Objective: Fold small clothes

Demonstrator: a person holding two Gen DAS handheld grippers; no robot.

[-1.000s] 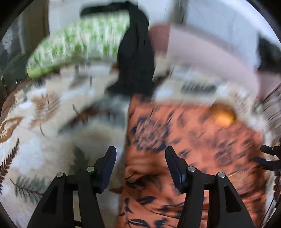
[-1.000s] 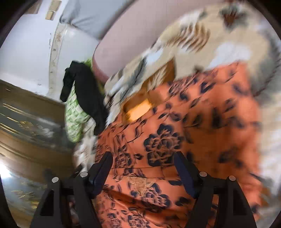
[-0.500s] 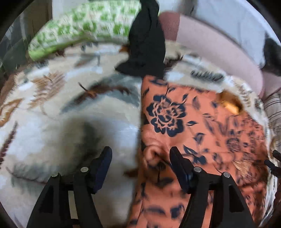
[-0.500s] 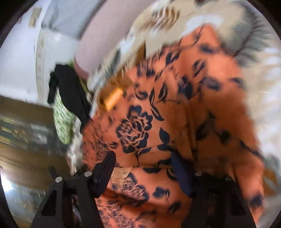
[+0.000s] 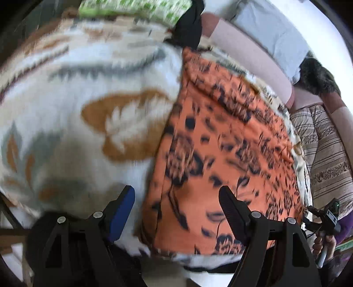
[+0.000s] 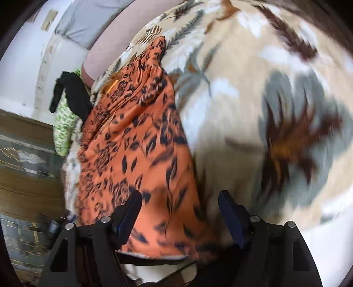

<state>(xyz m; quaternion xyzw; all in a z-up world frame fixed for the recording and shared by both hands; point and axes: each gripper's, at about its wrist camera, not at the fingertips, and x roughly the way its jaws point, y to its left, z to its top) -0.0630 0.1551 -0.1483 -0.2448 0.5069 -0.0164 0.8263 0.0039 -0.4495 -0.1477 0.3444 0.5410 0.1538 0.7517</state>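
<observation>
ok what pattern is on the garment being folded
Orange garment with dark floral print, clearest in the right wrist view.

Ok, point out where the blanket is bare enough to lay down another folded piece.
Two bare stretches of leaf-print blanket flank the orange floral garment: one between it and the green patterned pillow, one on its other side. The head end is crowded, with a black garment draped over the pillow.

My black fingers (image 5: 229,212) carry blue pads. Under them lies the orange cloth garment with a black rose-and-leaf print (image 5: 220,141). The fleecy cream blanket (image 5: 88,92) shows brown and grey-green leaves. At twelve o'clock sit a green-and-white patterned pillow (image 5: 136,6) and a plain black garment (image 5: 189,26).
</observation>
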